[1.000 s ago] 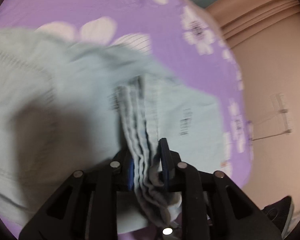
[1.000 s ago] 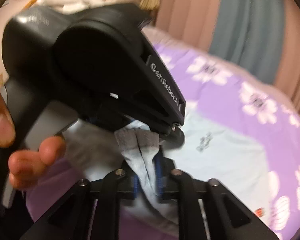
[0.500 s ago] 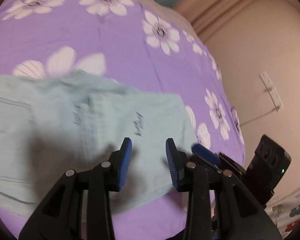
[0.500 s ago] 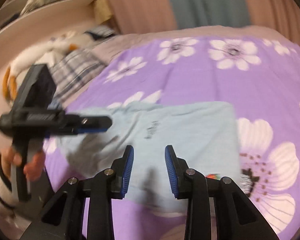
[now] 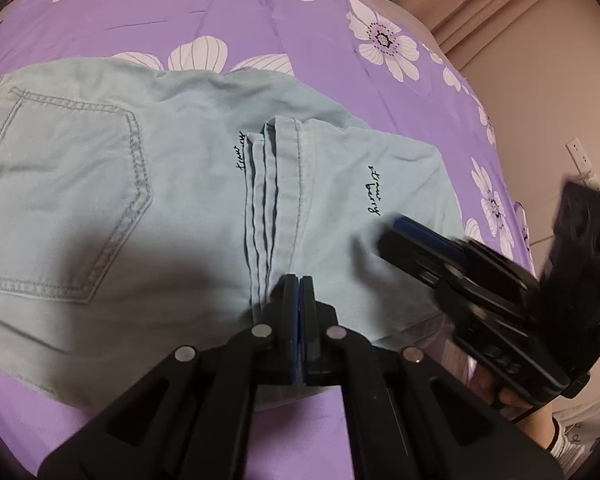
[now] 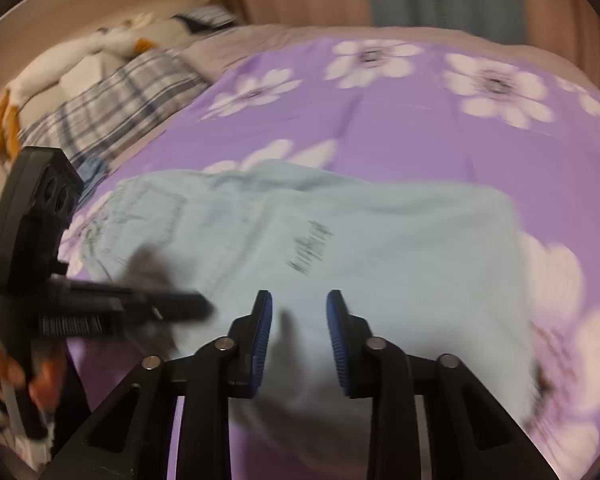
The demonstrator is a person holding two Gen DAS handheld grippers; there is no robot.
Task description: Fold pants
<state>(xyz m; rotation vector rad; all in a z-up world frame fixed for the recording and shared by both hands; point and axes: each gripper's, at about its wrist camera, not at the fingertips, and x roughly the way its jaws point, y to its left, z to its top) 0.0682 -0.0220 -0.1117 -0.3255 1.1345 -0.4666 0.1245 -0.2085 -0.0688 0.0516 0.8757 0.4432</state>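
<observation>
Pants folded on the bed, both hand-held grippers clear of the cloth

Pants point(image 5: 187, 200), pale blue denim, lie folded in a flat stack on the purple flowered bedspread point(image 5: 219, 12). A back pocket shows on the left part, and a stitched hem band runs up the middle with small dark lettering on either side of it. The left hand-held gripper point(image 5: 299, 284) is clenched with its blue pads pressed together and nothing between them, poised over the near edge of the pants by the hem band. The right hand-held gripper point(image 6: 299, 300) hovers over the pants' near right part; its jaws are closing, still parted, with no cloth between them. At the far left of the bed lie a plaid cloth point(image 6: 111, 108) and a white plush toy point(image 6: 79, 56).
</observation>
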